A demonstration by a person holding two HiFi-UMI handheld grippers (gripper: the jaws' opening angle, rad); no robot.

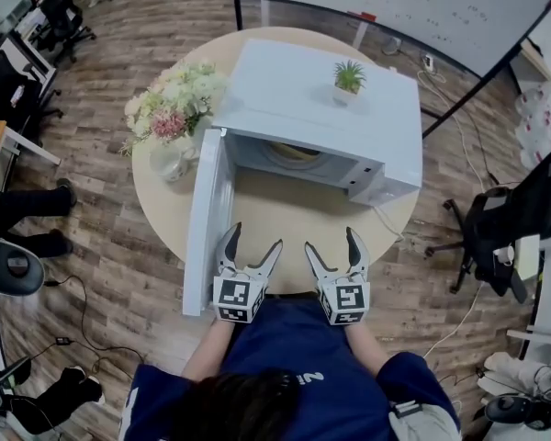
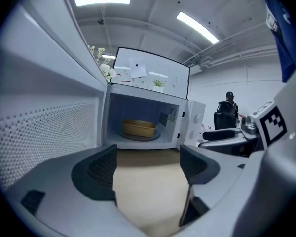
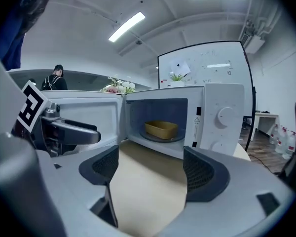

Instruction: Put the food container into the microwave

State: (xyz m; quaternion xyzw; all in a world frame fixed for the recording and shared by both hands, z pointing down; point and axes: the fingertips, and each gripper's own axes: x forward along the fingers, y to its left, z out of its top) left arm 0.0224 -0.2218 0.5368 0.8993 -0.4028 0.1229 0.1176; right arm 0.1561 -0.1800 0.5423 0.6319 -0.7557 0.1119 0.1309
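Note:
The white microwave [image 1: 331,108] stands on the round table with its door [image 1: 207,228] swung open to the left. Inside it the yellow food container [image 3: 161,129] rests on the turntable; it also shows as the yellow container [image 2: 138,128] in the left gripper view. Both grippers hover over the table's near edge, well back from the oven mouth. My left gripper [image 1: 254,244] is open with nothing between its jaws, beside the open door. My right gripper [image 1: 333,244] is open and empty too. In the right gripper view the left gripper [image 3: 69,131] shows at the left.
A vase of flowers [image 1: 173,108] stands left of the microwave, behind the door. A small potted plant [image 1: 349,78] sits on top of the oven. Bare beige table [image 1: 294,214] lies between grippers and oven. Office chairs [image 1: 514,228] and a whiteboard surround the table.

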